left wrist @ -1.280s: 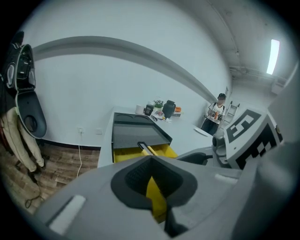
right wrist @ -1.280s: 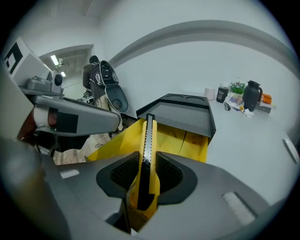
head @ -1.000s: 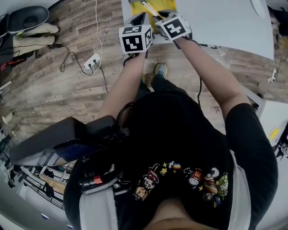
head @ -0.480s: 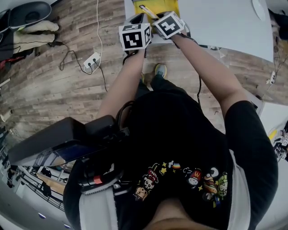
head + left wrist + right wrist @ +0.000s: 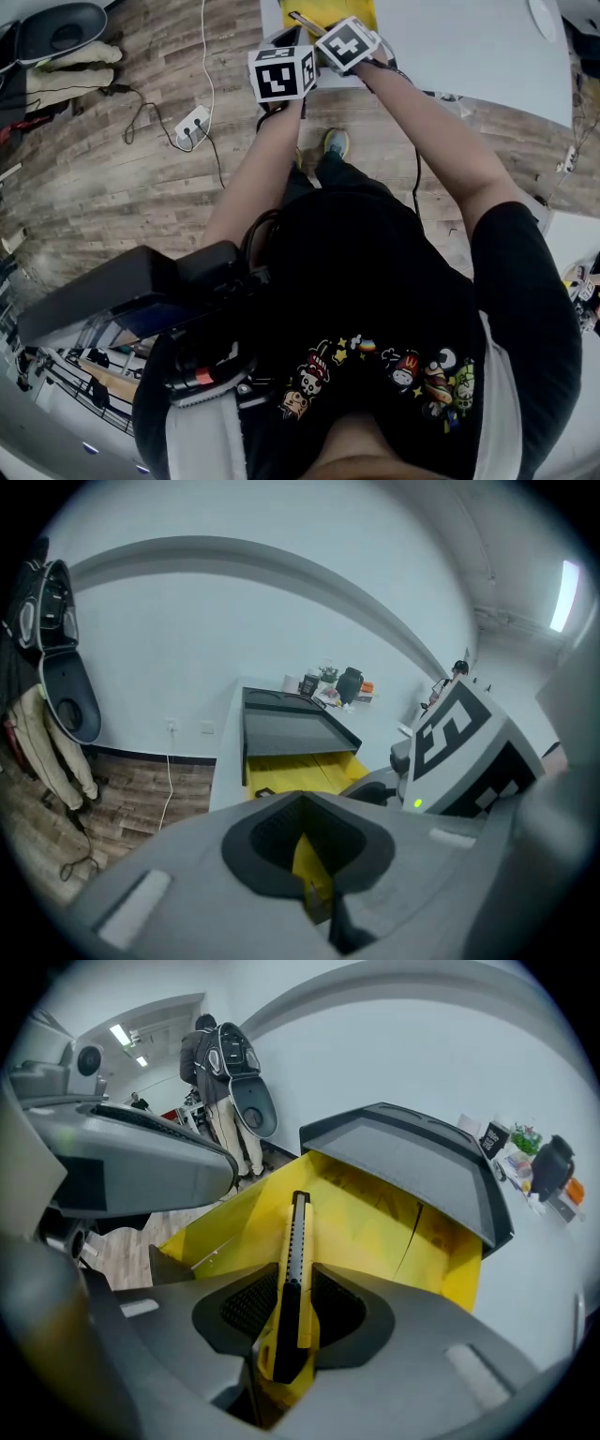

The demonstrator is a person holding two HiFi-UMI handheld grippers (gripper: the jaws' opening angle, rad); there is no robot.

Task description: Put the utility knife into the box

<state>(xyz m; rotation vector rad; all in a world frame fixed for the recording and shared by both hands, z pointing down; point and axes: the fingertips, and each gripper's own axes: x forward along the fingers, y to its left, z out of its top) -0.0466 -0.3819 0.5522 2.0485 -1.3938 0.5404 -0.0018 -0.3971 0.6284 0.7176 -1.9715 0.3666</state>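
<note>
An open yellow box (image 5: pixel 375 1213) with a dark grey lid (image 5: pixel 412 1162) lies at the near edge of a white table (image 5: pixel 469 47). My right gripper (image 5: pixel 286 1330) is shut on a yellow-and-black utility knife (image 5: pixel 292 1269), whose tip points out over the box's yellow inside. In the head view the knife (image 5: pixel 305 21) shows just above the right marker cube (image 5: pixel 347 45). My left gripper (image 5: pixel 314 892) sits beside it, shut on a yellow flap (image 5: pixel 307 864) of the box (image 5: pixel 291 771). The left marker cube (image 5: pixel 281 75) hides its jaws in the head view.
Small bottles and a dark jug (image 5: pixel 349 683) stand at the table's far end. On the wooden floor to the left lie a power strip (image 5: pixel 192 125) and a cable. A helmet (image 5: pixel 70 691) and clothes hang on the left wall. People stand far back.
The right gripper has carried the knife a little forward and left, further over the box. The left gripper has hardly moved.
</note>
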